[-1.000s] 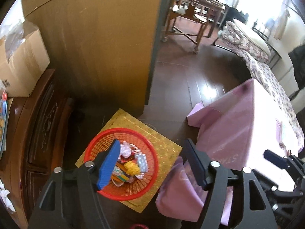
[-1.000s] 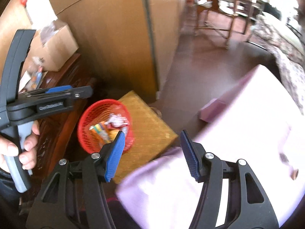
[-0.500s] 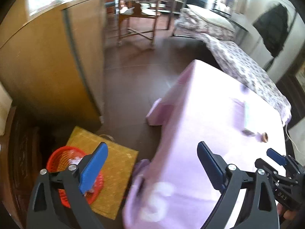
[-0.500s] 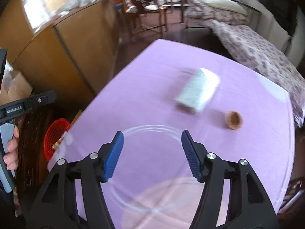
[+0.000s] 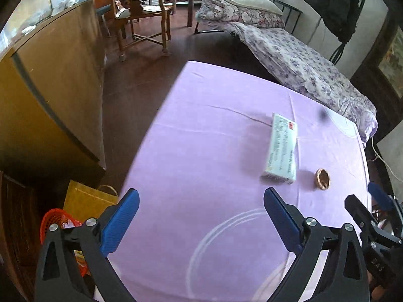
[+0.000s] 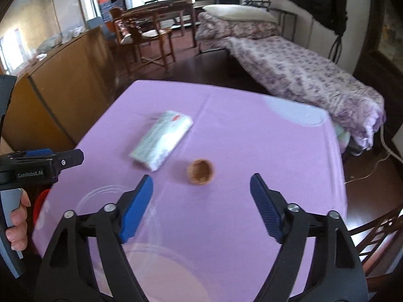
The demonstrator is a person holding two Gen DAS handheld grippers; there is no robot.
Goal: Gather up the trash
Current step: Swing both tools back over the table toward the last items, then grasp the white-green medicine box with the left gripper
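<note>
left tongs (image 5: pixel 201 220): jaws opening, nothing between | right tongs (image 6: pixel 201 207): jaws opening, nothing between, brown cup-like scrap (image 6: pixel 200 171) just ahead at frame centre | white packet (image 6: pixel 161 139) upper left of scrap, apart | both on purple table (image 6: pixel 252 138), nothing blocking | red basket (image 5: pixel 54 222) lower left on floor | bed (image 5: pixel 302 60) upper right
</note>
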